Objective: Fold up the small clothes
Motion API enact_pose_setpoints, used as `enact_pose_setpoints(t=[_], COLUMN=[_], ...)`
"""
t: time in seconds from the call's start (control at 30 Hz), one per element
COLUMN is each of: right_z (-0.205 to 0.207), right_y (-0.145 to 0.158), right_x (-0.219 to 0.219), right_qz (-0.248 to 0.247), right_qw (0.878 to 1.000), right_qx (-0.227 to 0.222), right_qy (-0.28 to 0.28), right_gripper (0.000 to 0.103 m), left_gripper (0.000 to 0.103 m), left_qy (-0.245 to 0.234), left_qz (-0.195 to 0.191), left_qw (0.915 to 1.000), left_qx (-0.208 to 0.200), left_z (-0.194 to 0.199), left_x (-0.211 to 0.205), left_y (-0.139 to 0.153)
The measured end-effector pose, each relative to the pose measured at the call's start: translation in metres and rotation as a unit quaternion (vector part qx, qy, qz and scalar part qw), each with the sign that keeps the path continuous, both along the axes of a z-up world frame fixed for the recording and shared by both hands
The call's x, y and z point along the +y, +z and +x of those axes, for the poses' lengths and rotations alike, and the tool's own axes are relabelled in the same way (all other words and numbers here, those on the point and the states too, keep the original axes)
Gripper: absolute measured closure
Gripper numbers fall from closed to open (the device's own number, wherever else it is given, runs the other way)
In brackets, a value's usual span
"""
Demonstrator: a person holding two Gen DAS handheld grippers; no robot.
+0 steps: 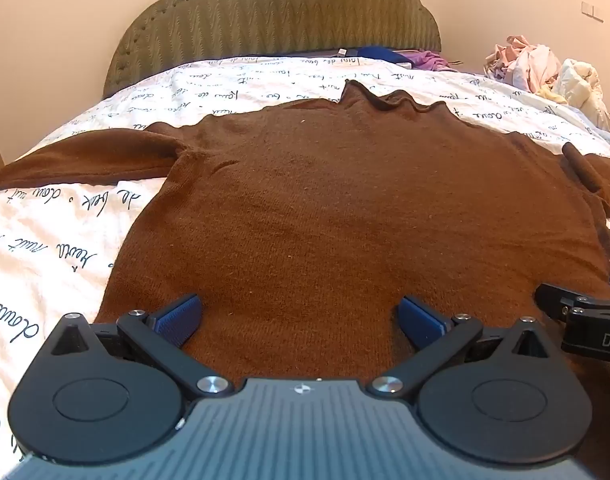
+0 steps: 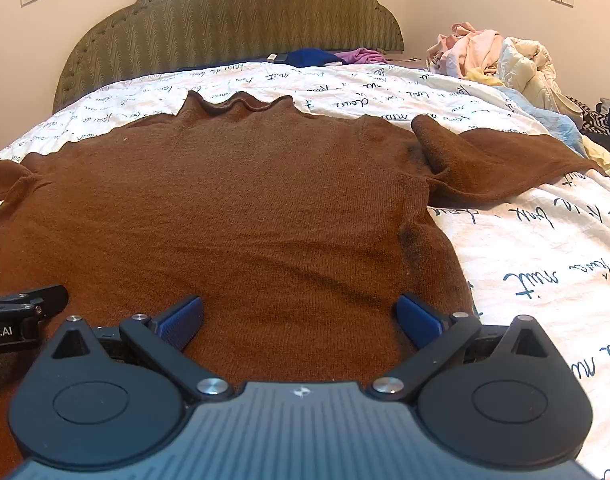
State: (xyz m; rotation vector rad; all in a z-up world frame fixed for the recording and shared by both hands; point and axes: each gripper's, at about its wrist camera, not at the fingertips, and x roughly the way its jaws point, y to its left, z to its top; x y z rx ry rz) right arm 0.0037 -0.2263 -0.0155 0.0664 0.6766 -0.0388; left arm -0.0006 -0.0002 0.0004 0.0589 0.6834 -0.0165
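Both spread wide and holding nothing, left gripper [image 1: 300,316] and right gripper [image 2: 300,316] sit side by side at the hem of the brown sweater [image 1: 345,208]; sweater lies flat on the script-printed bedspread [image 2: 545,248], collar toward the green headboard [image 2: 233,20].

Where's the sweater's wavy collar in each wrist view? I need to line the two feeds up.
Left wrist: collar sits upper centre-right, beyond the open left gripper.
Right wrist: collar sits upper centre-left, beyond the open right gripper.
Shared landmark: green headboard behind it.
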Motion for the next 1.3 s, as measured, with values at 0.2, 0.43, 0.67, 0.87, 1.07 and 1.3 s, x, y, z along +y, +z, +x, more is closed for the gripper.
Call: enact_pose_setpoints(t=[0.2, 0.43, 0.67, 0.87, 1.07, 1.3], right_z=[0.0002, -0.0001, -0.0002, 0.0002, -0.0001, 0.0020], right_y=[0.0000, 0.0002, 0.0004, 0.0007, 0.0003, 0.0003], right_x=[0.0004, 0.0002, 0.0002, 0.0009, 0.0000, 0.0012], right_qz=[0.000, 0.000, 0.000, -0.002, 0.000, -0.002], right_qw=[1.000, 1.000, 1.000, 1.000, 1.000, 1.000], right_qx=[0.002, 0.001, 0.000, 0.001, 0.000, 0.001], right_qy=[0.000, 0.000, 0.000, 0.000, 0.000, 0.001], right_gripper=[0.000, 0.000, 0.000, 0.000, 0.000, 0.000], left_gripper=[0.000, 0.000, 0.000, 0.000, 0.000, 0.000], left_qy=[0.000, 0.004, 0.009, 0.005, 0.006, 0.001], left_qz=[0.002, 0.002, 0.001, -0.002, 0.004, -0.001], left_qw=[1.0000, 0.9999, 0.9999, 0.9999, 0.9999, 1.0000], left_qx=[0.010, 0.010, 0.012, 0.011, 0.008, 0.003], left_z=[0.0016, 0.0021, 0.0036, 0.0039, 0.0013, -0.0012], left_x=[0.0014, -0.0011, -0.0017, 0.0001, -0.0024, -0.0008], left_y=[0.0001, 0.0015, 0.0016, 0.0006, 0.0004, 0.0032])
